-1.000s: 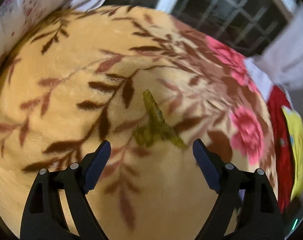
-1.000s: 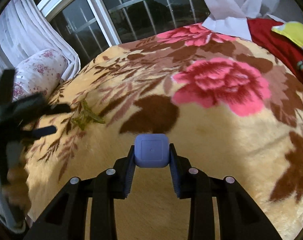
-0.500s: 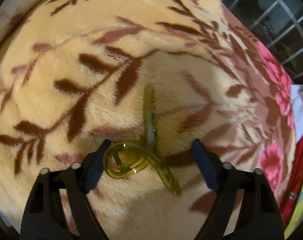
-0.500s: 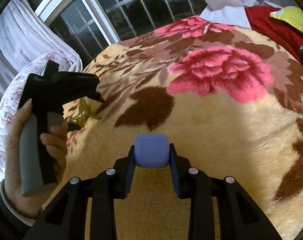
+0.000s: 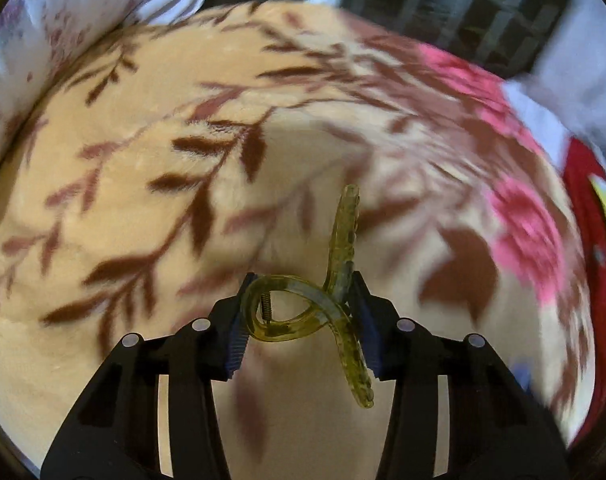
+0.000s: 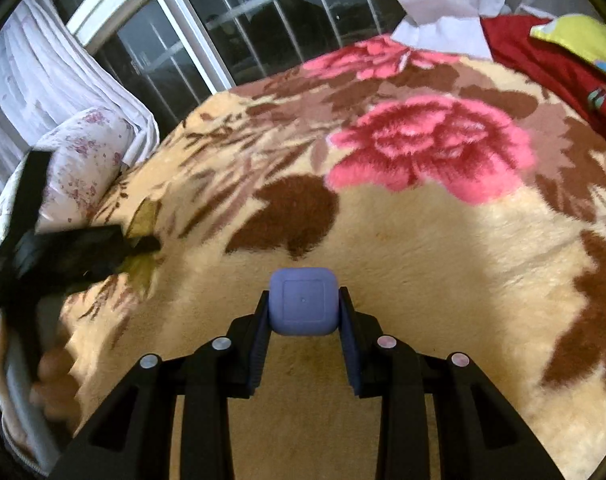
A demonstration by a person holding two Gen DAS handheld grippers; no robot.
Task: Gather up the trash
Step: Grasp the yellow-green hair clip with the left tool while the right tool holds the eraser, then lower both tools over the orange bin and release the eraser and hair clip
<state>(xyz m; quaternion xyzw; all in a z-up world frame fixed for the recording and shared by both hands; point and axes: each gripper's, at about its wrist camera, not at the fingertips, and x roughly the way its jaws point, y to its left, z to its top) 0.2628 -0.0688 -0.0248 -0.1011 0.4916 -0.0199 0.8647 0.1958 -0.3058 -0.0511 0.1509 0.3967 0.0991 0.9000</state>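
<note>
Left wrist view: left tool (image 5: 301, 314) has just been closing and now pinches the hair claw clip (image 5: 303, 312) between its blue pads (image 5: 235, 340). Clip is translucent olive-yellow plastic, spring visible inside the loop at about 9 o'clock of the clip body. One toothed prong sticks up toward 12 o'clock, the other hangs down toward 5 o'clock past the right pad. Left pad sits on the loop side, right pad on the crossing of the two arms. Clip looks lifted off the blanket (image 5: 143, 208); contact with the pile can't be confirmed. Blanket is cream plush with brown leaf sprays and pink flowers, the flowers out at 3 o'clock. Floral pillow (image 5: 43, 40) at 10 o'clock, barred window (image 5: 443, 12) at 12–1 o'clock, red fabric (image 5: 591, 240) at 3 o'clock. Right half of the frame is motion-blurred.

Right wrist view: right tool (image 6: 304, 312) is clamped on a small lavender case (image 6: 304, 302), rounded square, a pad flat on each side, held above the blanket on the bed. Left tool shows at 9 o'clock as a dark blurred shape, with the person's hand (image 6: 51, 376) on its grey handle at 8 o'clock. Olive clip is visible at that tool's tip, blurred. Large pink flower at 1 o'clock, white curtain (image 6: 43, 80) at 10 o'clock, white cloth (image 6: 443, 4) at 12–1 o'clock, yellow fabric (image 6: 583, 40) on the red fabric at 2 o'clock.
</note>
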